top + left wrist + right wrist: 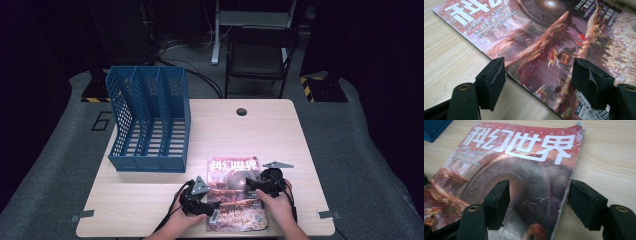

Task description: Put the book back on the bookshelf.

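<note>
The surface (280,135) lies bare beyond the magazine (235,197). A blue file rack (150,120) stands well beyond the magazine's left corner. The magazine lies flat at the near edge. The left gripper (537,80) straddles its left edge and the right gripper (539,202) its right edge, both wide apart, gripping nothing.

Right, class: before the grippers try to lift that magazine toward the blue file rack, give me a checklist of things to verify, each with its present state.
1. Magazine lies flat on the table, cover up: ok.
2. Left gripper open, straddling the magazine's left edge: ok.
3. Right gripper open, straddling the right edge: ok.
4. Either gripper pressing on the magazine: not ok, pads stand apart from it.
5. Blue file rack upright with slots free: ok.
6. Table between magazine and rack free of obstacles: ok.
</note>
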A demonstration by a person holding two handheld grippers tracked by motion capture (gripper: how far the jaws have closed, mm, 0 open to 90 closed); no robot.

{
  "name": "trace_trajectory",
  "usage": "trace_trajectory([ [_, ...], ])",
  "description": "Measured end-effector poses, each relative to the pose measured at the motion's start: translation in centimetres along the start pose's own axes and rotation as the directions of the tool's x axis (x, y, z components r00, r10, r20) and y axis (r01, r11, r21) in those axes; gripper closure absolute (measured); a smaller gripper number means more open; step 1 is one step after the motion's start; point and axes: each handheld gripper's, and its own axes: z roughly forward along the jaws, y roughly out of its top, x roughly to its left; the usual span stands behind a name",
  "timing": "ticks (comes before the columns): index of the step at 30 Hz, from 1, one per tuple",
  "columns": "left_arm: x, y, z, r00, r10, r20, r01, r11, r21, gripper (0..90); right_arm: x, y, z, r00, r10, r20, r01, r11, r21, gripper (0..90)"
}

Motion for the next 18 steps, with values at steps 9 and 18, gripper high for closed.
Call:
trace_trajectory([
  [9, 0.1, -0.1, -0.1, 1.0000, 0.002, 0.009, -0.002, 1.0000, -0.003, 27.4, -0.7, 0.1, -0.1, 0.9909, 0.121, -0.059, -0.122, 0.992, -0.013, 32.0],
  [18, 0.1, -0.1, 0.0, 0.9998, 0.011, 0.016, -0.011, 0.9999, -0.007, 27.4, -1.0, 0.2, -0.3, 0.9896, 0.127, -0.068, -0.128, 0.992, -0.010, 35.8],
])
